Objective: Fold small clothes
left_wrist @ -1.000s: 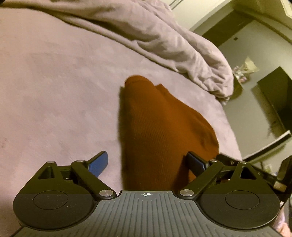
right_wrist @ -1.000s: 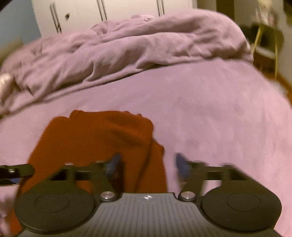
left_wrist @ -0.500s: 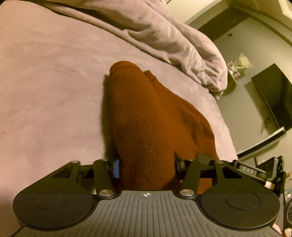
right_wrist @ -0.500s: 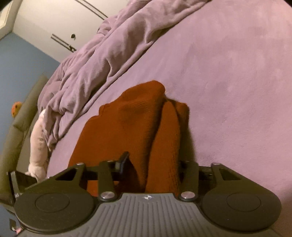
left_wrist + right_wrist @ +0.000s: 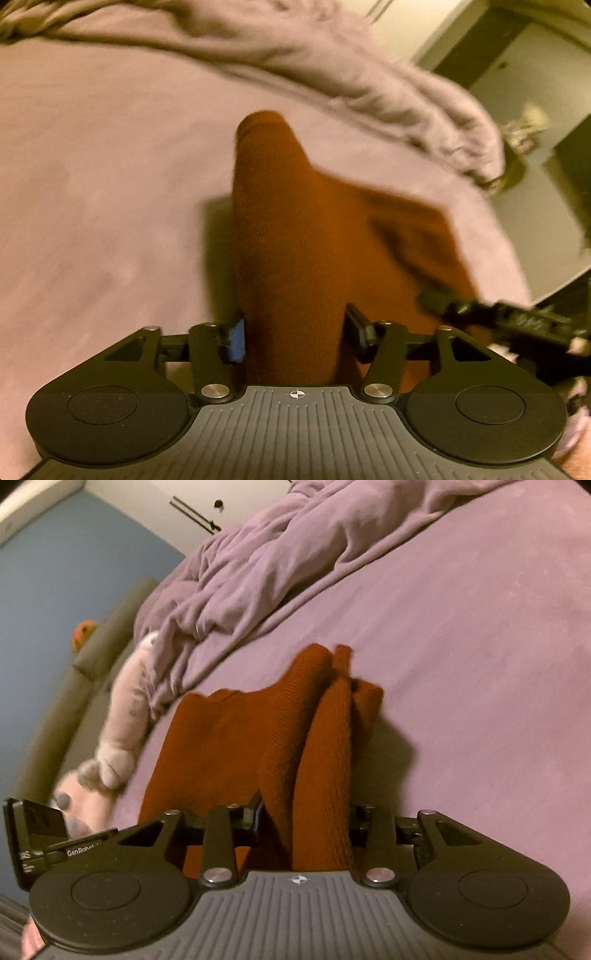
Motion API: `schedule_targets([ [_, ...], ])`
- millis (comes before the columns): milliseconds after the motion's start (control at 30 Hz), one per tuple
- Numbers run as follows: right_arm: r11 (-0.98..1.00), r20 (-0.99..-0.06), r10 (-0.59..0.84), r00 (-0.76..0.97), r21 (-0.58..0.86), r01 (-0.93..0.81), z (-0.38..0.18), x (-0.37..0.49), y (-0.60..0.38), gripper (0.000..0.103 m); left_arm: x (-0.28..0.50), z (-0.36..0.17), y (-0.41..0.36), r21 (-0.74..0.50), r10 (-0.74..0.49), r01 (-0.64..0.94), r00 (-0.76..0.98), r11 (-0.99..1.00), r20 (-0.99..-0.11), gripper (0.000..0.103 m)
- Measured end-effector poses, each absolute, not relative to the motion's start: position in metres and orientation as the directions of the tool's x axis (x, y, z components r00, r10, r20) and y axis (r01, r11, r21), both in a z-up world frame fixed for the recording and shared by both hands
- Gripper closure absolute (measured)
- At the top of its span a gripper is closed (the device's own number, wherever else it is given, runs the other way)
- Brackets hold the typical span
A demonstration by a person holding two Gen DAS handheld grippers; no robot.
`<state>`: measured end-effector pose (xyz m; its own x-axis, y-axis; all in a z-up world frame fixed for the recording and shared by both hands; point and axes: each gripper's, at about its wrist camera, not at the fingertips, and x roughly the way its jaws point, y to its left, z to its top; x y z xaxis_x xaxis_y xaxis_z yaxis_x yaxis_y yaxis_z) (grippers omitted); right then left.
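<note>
The garment [image 5: 295, 236] lies on the bed [image 5: 92, 184], its near edge running between the fingers of both the left gripper [image 5: 295, 334] and the right gripper [image 5: 304, 819], which sit side by side. A bunched blanket [image 5: 288, 554] lies on the bed behind the garment. A plush toy [image 5: 122, 716] rests at the bed's left edge.

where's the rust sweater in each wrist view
Left wrist: the sweater fills the centre, running from mid-picture down into the left tongs, which are shut on it.
Right wrist: the sweater lies centre-left, a bunched fold running down into the right tongs, also shut on it.
Shared landmark: the rumpled purple blanket along the top.
</note>
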<state>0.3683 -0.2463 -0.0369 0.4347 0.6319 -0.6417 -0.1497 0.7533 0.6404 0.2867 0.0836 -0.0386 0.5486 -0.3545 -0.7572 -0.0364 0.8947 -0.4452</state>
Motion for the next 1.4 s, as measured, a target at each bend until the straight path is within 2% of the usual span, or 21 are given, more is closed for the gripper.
schedule_targets([
  [67,0.806,-0.687,0.566,0.455,0.577,-0.133,-0.031,0.362,-0.239,0.054,0.277,-0.031,0.086,-0.413,-0.322,-0.029,0.577,0.910,-0.751,0.038],
  [100,0.838,-0.715,0.522,0.466,0.532,-0.123,-0.025,0.359,-0.236,0.051,0.275,-0.025,0.085,-0.388,-0.304,-0.017,0.589,0.922,-0.749,0.034],
  [133,0.861,-0.728,0.486,0.483,0.494,-0.123,-0.018,0.356,-0.236,0.050,0.274,-0.018,0.083,-0.348,-0.267,-0.016,0.607,0.937,-0.749,0.029],
  [200,0.913,-0.741,0.394,0.544,0.385,-0.137,0.003,0.350,-0.233,0.050,0.275,-0.005,0.077,-0.272,-0.198,-0.020,0.635,0.962,-0.747,0.025],
  [267,0.946,-0.733,0.319,0.601,0.290,-0.148,0.022,0.349,-0.225,0.050,0.278,0.001,0.074,-0.254,-0.175,-0.027,0.654,0.967,-0.736,0.023],
  [333,0.948,-0.720,0.315,0.619,0.264,-0.176,0.034,0.354,-0.214,0.050,0.284,0.004,0.073,-0.279,-0.184,-0.042,0.657,0.959,-0.731,0.022],
  [367,0.950,-0.721,0.312,0.618,0.249,-0.189,0.038,0.358,-0.206,0.056,0.286,0.005,0.071,-0.291,-0.189,-0.048,0.657,0.956,-0.730,0.021],
  [400,0.952,-0.727,0.307,0.614,0.233,-0.200,0.038,0.362,-0.196,0.067,0.292,0.005,0.069,-0.300,-0.193,-0.053,0.655,0.952,-0.731,0.021],
  [500,0.953,-0.755,0.295,0.585,0.190,-0.236,0.030,0.376,-0.162,0.078,0.308,-0.002,0.058,-0.280,-0.176,-0.065,0.638,0.958,-0.750,0.021],
  [667,0.965,-0.803,0.226,0.552,0.109,-0.237,-0.002,0.399,-0.136,0.081,0.331,-0.021,0.042,-0.218,-0.133,-0.071,0.600,0.973,-0.789,0.021],
  [967,0.980,-0.813,0.139,0.566,0.031,-0.195,-0.027,0.425,-0.150,0.083,0.367,-0.043,0.012,-0.066,-0.044,-0.015,0.603,0.998,-0.797,0.010],
  [1033,0.981,-0.808,0.136,0.573,0.031,-0.189,-0.032,0.428,-0.155,0.081,0.373,-0.049,0.010,-0.045,-0.025,-0.017,0.599,0.999,-0.801,0.005],
  [1100,0.984,-0.811,0.139,0.569,0.049,-0.171,-0.035,0.430,-0.161,0.080,0.376,-0.053,0.012,-0.042,-0.025,-0.015,0.595,0.999,-0.804,0.005],
  [1267,0.976,-0.801,0.216,0.559,0.156,-0.153,-0.013,0.407,-0.182,0.077,0.331,-0.030,0.031,-0.130,-0.089,-0.021,0.617,0.991,-0.782,0.006],
  [1333,0.964,-0.780,0.260,0.570,0.240,-0.111,0.000,0.374,-0.205,0.068,0.294,-0.024,0.045,-0.202,-0.128,-0.049,0.623,0.978,-0.772,0.006],
  [1367,0.954,-0.768,0.282,0.576,0.290,-0.079,0.004,0.355,-0.218,0.052,0.276,-0.023,0.050,-0.234,-0.144,-0.067,0.620,0.970,-0.771,0.006],
  [1400,0.939,-0.752,0.301,0.586,0.341,-0.045,0.006,0.331,-0.233,0.048,0.256,-0.023,0.054,-0.274,-0.166,-0.081,0.620,0.958,-0.766,0.006],
])
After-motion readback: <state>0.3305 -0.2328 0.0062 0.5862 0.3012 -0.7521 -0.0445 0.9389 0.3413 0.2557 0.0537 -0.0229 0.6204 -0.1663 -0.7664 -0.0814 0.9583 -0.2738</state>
